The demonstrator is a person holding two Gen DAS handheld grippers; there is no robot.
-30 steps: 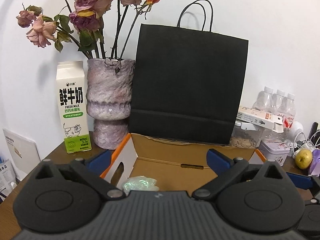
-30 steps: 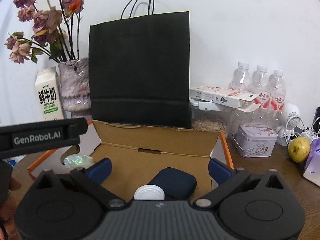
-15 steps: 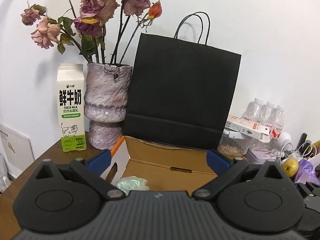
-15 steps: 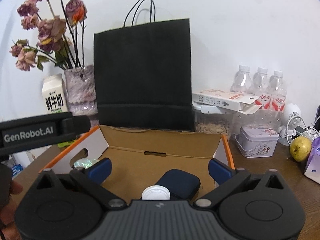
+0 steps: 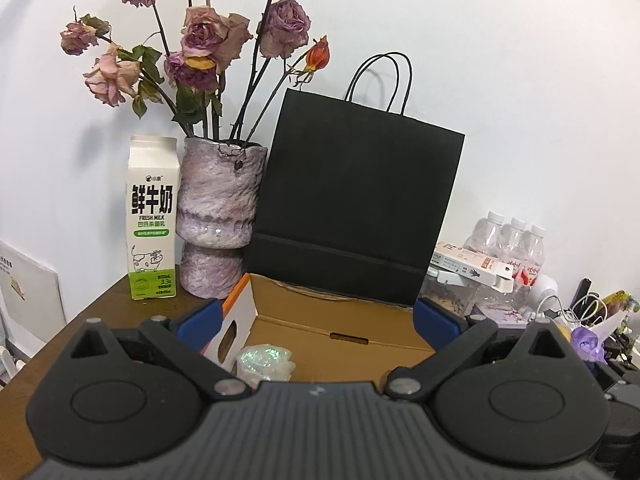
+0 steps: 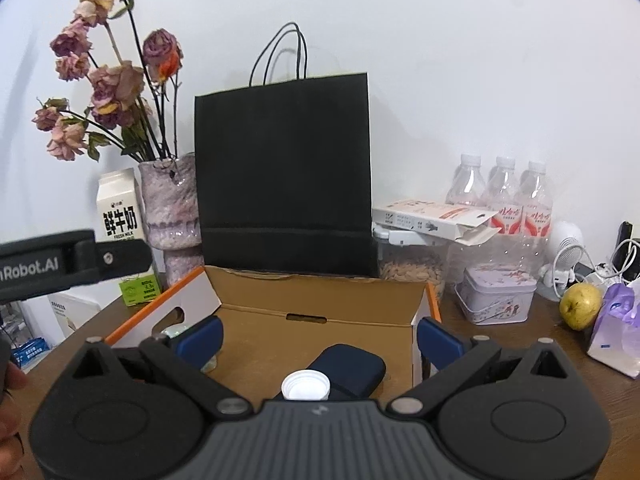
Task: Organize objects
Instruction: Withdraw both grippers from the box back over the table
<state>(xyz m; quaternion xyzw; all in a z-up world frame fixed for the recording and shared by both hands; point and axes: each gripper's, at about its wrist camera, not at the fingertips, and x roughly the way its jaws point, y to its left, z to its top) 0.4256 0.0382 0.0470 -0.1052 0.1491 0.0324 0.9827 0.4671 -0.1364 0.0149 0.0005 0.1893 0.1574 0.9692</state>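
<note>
An open cardboard box (image 5: 352, 318) (image 6: 320, 300) with orange-edged flaps sits on the brown table in front of a black paper bag (image 5: 356, 208) (image 6: 284, 176). Inside lie an iridescent crumpled wrapper (image 5: 264, 364), a dark blue case (image 6: 352, 368) and a white bottle cap (image 6: 306, 386). My left gripper (image 5: 316, 316) is open and empty, above the box's near side. My right gripper (image 6: 318, 334) is open and empty, with the case and cap between its blue fingers (image 6: 200, 338).
A milk carton (image 5: 152, 220) and a vase of dried roses (image 5: 218, 216) stand at back left. At right are water bottles (image 6: 500, 200), a flat carton (image 6: 436, 218) on a seed jar, a tin (image 6: 498, 294), a pear (image 6: 580, 306) and a purple packet (image 6: 618, 332). The left gripper's body (image 6: 60, 264) shows at left.
Both grippers have drawn back and tilted upward a little, so the box sits lower and farther in view. Both stay open and empty.
</note>
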